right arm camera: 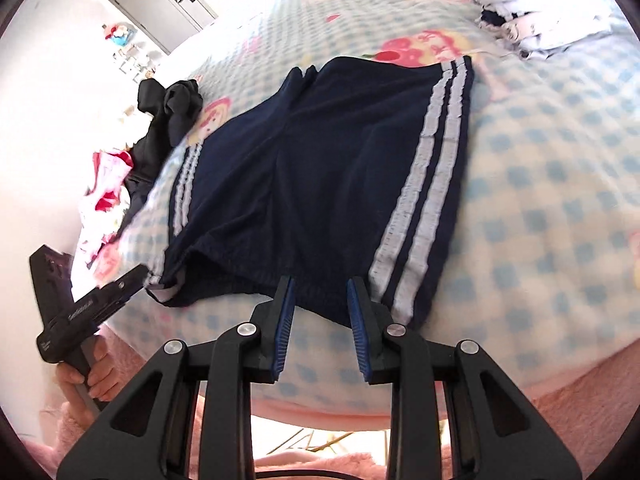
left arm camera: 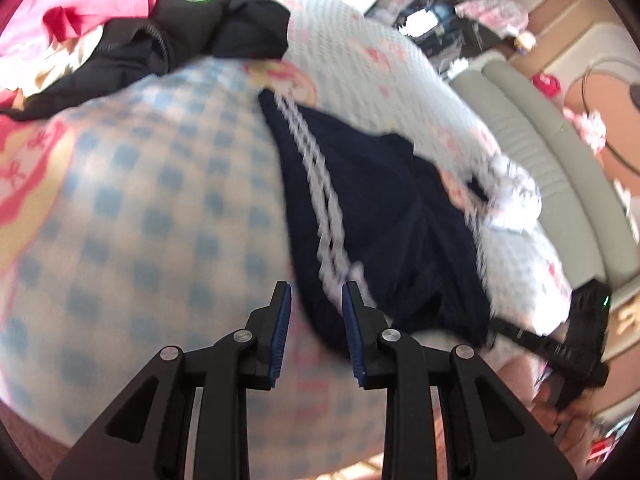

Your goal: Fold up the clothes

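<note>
Navy shorts (right arm camera: 312, 168) lie flat on the checked bedspread (right arm camera: 540, 200). Both my left gripper (left arm camera: 316, 308) and right gripper (right arm camera: 320, 304) are parted and empty. I grip the waistband corners evenly.

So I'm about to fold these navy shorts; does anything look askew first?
Mostly flat, but the navy shorts with white side stripes have their near waistband corner turned up beside the left hand-held gripper, showing white lining. Nothing looks damaged.
</note>
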Motion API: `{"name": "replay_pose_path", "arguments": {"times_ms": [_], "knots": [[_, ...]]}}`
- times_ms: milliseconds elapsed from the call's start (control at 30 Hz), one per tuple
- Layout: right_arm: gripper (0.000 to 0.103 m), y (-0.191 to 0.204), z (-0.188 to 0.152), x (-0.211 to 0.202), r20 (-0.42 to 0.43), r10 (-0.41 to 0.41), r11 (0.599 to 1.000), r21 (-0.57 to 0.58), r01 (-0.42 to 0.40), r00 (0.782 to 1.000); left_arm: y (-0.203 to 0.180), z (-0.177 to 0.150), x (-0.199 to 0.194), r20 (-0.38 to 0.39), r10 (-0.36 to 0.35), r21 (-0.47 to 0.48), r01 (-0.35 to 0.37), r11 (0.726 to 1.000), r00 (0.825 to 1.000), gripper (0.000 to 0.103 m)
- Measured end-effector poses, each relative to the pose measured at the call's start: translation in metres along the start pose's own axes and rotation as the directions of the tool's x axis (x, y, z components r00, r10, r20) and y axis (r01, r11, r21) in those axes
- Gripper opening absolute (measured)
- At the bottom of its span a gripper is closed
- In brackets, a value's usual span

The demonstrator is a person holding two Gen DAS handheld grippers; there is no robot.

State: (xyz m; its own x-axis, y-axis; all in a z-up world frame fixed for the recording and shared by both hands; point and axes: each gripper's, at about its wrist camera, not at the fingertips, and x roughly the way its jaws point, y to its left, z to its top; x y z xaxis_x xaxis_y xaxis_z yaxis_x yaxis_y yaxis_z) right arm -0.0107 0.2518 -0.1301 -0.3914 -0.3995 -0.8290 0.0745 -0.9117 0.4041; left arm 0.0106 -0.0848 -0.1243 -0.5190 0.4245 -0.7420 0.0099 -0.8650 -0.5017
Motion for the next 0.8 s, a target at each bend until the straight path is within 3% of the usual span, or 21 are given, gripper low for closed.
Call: {"name": "replay_pose_path", "arguments": {"times_ms": [167, 467, 567, 633, 700, 733, 800], "knots": [[0.027, -0.009, -0.008, 0.011, -0.046, -0.033, 0.998, 0.05, 0.035, 0.998, -0.008, -0.01, -0.002, -0.041, -0.049, 0.057, 0.051, 0.997, 0.998, 0.028], [0.027, -0.024, -0.01, 0.004, -0.03, -0.07, 0.994, 0.078, 0.073, 0.997, -0.017, 0.0, -0.005, 0.016, -0.086, 0.055, 0.085, 0.995, 0.996, 0.031], [0.027, -0.027, -0.008, 0.001, -0.023, -0.082, 0.994, 0.068, 0.083, 0.996, -0.022, 0.002, 0.006, -0.006, -0.073, 0.079, 0.073, 0.994, 0.997, 0.031], [0.027, -0.03, -0.006, 0.002, -0.027, -0.085, 0.994, 0.062, 0.087, 0.996, -0.02, -0.002, 0.023, -0.073, -0.01, 0.084, 0.016, 0.996, 0.997, 0.031], [0.027, -0.037, -0.006, 0.005, -0.027, -0.161, 0.984, 0.07, 0.163, 0.987, -0.016, -0.008, 0.037, -0.142, 0.068, 0.087, -0.056, 0.995, 0.987, 0.033], [0.027, -0.043, -0.006, 0.009, -0.057, -0.212, 0.973, 0.079, 0.216, 0.976, -0.014, -0.01, 0.035, -0.145, 0.061, 0.077, -0.05, 0.996, 0.988, 0.033], [0.028, -0.053, -0.006, 0.004, -0.059, -0.16, 0.978, 0.124, 0.166, 0.985, -0.011, -0.006, 0.02, -0.113, -0.011, 0.034, 0.015, 0.999, 0.993, 0.034]]}}
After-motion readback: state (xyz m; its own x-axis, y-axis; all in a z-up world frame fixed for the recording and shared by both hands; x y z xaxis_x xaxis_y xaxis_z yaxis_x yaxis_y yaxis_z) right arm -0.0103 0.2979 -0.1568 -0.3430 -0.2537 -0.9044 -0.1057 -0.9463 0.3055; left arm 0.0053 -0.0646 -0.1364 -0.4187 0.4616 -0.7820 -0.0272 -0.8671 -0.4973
